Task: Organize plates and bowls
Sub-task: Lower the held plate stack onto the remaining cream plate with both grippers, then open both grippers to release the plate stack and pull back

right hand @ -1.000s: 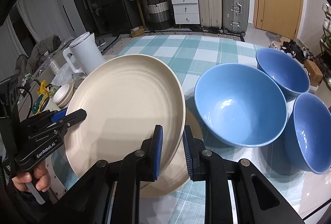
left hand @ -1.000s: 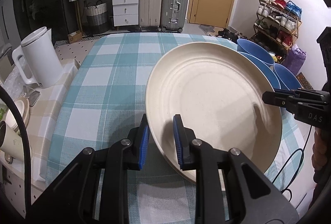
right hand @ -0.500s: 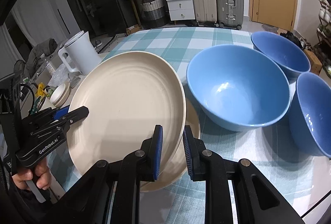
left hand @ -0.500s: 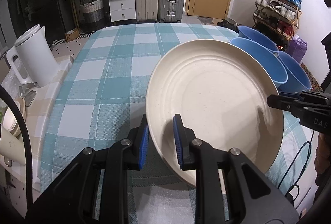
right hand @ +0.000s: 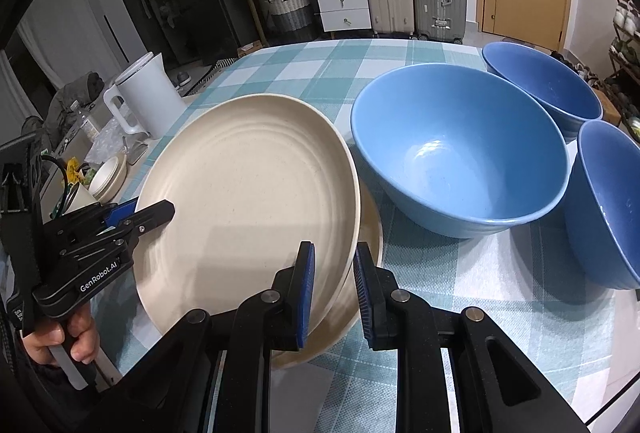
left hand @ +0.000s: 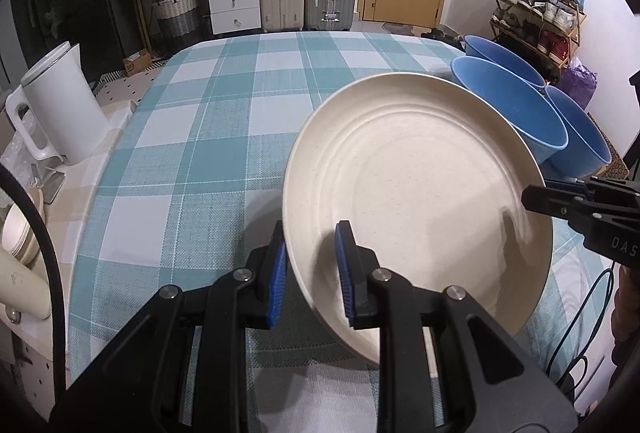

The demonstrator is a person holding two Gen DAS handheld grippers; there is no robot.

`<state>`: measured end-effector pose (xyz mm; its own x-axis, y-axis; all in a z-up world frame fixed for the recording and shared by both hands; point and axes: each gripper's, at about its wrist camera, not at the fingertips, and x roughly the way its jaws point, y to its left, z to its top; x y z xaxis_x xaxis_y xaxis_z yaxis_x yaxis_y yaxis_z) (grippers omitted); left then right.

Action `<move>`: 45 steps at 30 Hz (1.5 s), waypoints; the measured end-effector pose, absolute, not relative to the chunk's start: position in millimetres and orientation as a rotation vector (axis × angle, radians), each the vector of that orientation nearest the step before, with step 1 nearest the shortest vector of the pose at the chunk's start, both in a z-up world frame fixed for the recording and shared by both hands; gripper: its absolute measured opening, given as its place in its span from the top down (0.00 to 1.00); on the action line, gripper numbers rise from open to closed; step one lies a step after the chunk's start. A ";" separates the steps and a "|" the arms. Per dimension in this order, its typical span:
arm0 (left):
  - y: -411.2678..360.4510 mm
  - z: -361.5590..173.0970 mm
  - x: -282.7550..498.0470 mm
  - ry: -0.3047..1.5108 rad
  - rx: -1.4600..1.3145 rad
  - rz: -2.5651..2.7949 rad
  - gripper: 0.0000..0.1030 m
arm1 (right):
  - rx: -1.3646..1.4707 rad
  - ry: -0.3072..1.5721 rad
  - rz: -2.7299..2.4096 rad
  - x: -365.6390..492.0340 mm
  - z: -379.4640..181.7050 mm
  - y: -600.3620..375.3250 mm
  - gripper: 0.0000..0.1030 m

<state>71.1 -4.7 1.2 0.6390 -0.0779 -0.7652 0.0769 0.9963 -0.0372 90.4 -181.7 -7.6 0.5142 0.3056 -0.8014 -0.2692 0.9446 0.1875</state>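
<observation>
Both my claws grip, facing each other.
My left claw (left hand: 310,269) and right claw (right hand: 334,291) pinch opposite rims, blue pads nearly closed.

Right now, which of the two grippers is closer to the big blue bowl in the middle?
Right. The right gripper straddles the cream plate's rim on the side beside the middle blue bowl. The left gripper straddles the plate's opposite rim, with the whole plate between it and the bowl.
</observation>
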 end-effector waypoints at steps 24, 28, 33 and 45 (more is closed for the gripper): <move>-27.3 -25.9 76.7 0.897 0.135 -0.050 0.79 | -0.044 0.948 0.272 82.7 -19.1 -171.1 0.80; -28.5 -29.4 77.6 0.908 0.150 -0.048 0.79 | -0.069 0.945 0.261 81.9 -21.0 -169.5 0.80; -31.6 -32.8 78.4 0.915 0.173 -0.041 0.79 | -0.105 0.944 0.250 81.5 -24.9 -164.1 0.80; -32.3 -33.9 77.3 0.912 0.197 -0.047 0.79 | -0.182 0.937 0.217 80.4 -36.8 -159.9 0.80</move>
<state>77.3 -32.3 -33.9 0.6128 0.0425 -0.7891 0.1241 0.9810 0.1492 80.4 -159.9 -36.8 0.5733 0.1049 -0.8126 -0.2626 0.9630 -0.0609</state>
